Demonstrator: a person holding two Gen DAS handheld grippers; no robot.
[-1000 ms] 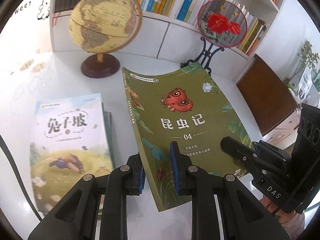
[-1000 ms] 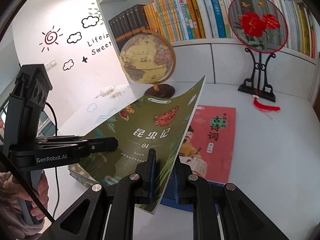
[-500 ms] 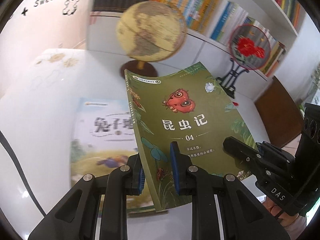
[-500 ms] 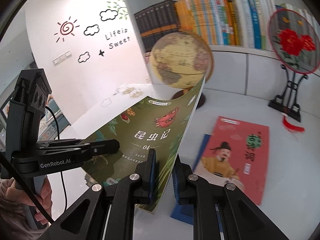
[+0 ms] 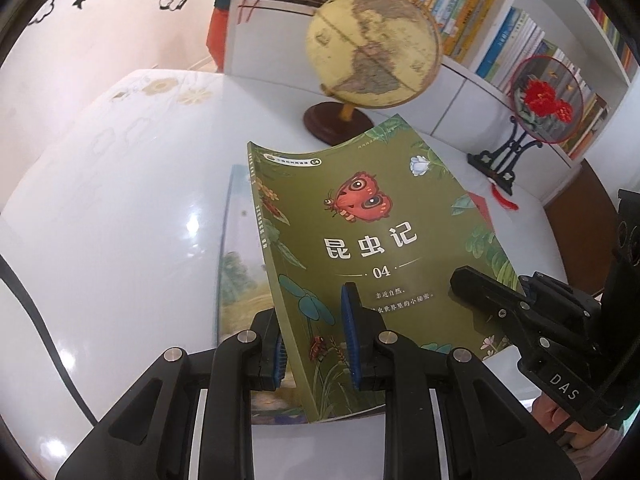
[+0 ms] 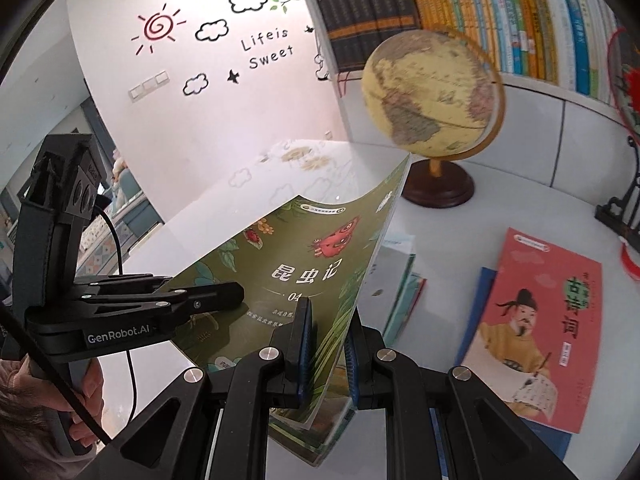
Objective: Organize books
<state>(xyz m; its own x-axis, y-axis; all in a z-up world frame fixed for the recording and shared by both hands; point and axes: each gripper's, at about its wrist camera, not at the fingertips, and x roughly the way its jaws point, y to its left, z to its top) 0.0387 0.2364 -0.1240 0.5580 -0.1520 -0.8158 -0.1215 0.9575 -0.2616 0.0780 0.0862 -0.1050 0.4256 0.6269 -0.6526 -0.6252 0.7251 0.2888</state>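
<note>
While both tools clamp the same green book (image 5: 380, 248), it hangs tilted above the white surface (image 5: 120, 220), lifted clear of it, with its cover bowed. The left tool (image 5: 316, 344) is closed on the book's near edge close to the spine: one blue-padded finger lies on the cover, the other sits behind the pages. The right tool (image 6: 328, 344) is likewise closed on the near edge at the book's opposite, open side, its pads pinching the cover and page block between them. In the left wrist view the right tool shows to the right of the left one, its black fingertip resting on the cover's lower right part.

Below the green book, just beyond the left tool's fingers, lies a pale picture book (image 5: 240, 272) flat on the surface, mostly hidden by the held book; the right wrist view shows it as the top of a small stack. To the right of the right tool lies a red book (image 6: 536, 328) on top of a blue one (image 6: 476, 312). Farther ahead of both tools stand a globe (image 5: 372, 48) on a dark round base and a round fan with red flowers (image 5: 548, 100) on a black stand. Behind these runs a bookshelf (image 6: 500, 20) filled with upright volumes.
</note>
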